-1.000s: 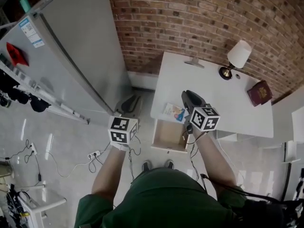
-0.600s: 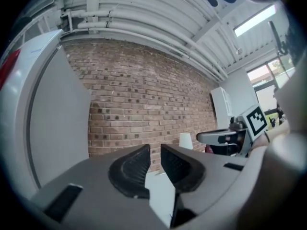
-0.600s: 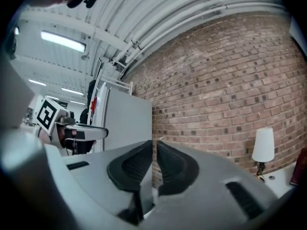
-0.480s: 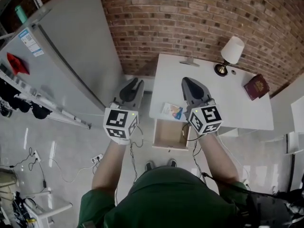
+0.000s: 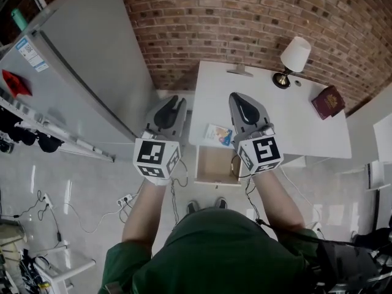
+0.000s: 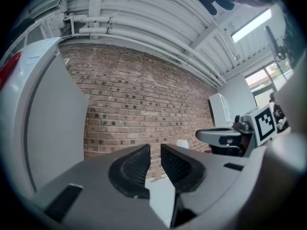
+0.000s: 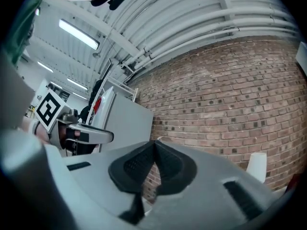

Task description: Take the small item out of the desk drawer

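The small item (image 5: 218,134), a blue and white packet, lies on the white desk (image 5: 288,130) near its front left edge, just above the open drawer (image 5: 216,166). The drawer's wooden bottom shows nothing in it. My right gripper (image 5: 241,98) hovers over the desk just right of the packet, shut and holding nothing; in the right gripper view (image 7: 154,152) its pads meet against the brick wall. My left gripper (image 5: 176,103) hangs left of the desk over the floor. Its jaws (image 6: 155,159) stand a narrow gap apart with nothing between them.
A table lamp (image 5: 294,57) and a dark red book (image 5: 331,101) stand at the desk's far right. A tall grey cabinet (image 5: 79,60) fills the left side. The brick wall (image 5: 245,17) runs behind the desk. Cables and a power strip (image 5: 122,198) lie on the floor.
Both grippers have risen and now point at the brick wall side by side. The right jaws have closed empty. The packet stays on the desk.
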The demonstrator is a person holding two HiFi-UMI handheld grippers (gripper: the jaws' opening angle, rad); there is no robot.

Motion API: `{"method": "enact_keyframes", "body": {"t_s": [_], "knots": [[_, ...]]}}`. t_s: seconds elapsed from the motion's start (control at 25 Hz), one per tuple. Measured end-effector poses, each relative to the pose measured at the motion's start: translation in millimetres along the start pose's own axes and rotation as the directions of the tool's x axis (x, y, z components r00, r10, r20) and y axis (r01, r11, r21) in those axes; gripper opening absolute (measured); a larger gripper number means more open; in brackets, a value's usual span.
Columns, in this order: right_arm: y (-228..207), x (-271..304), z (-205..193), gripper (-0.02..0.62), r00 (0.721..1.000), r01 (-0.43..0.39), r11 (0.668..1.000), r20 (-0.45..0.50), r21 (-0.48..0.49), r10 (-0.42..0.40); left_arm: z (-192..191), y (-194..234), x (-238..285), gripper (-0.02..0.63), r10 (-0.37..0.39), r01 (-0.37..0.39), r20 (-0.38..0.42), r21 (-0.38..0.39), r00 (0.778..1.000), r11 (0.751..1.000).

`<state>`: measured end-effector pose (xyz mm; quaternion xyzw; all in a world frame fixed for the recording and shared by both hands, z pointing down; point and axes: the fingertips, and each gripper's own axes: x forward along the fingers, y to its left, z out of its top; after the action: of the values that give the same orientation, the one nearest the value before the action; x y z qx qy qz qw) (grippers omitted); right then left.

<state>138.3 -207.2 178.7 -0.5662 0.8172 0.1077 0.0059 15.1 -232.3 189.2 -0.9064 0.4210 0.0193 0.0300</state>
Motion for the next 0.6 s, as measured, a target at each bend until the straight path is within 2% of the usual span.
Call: {"method": "enact_keyframes", "body": {"t_s": [0.16, 0.6], "knots": [[8.1, -4.2, -5.6, 0.003, 1.0, -0.008, 1.0, -0.007, -0.019, 0.008, -10.6, -5.5, -3.4, 0.061, -0.002, 0.001, -0.019, -0.011, 1.0, 1.0], [3.2, -7.8, -7.7, 0.003, 1.0, 0.0, 1.0, 0.006, 0.003, 0.0, -8.2, -1.2, -5.0, 0.061, 0.015, -0.015, -0.016, 0.002, 1.0, 1.0]]}}
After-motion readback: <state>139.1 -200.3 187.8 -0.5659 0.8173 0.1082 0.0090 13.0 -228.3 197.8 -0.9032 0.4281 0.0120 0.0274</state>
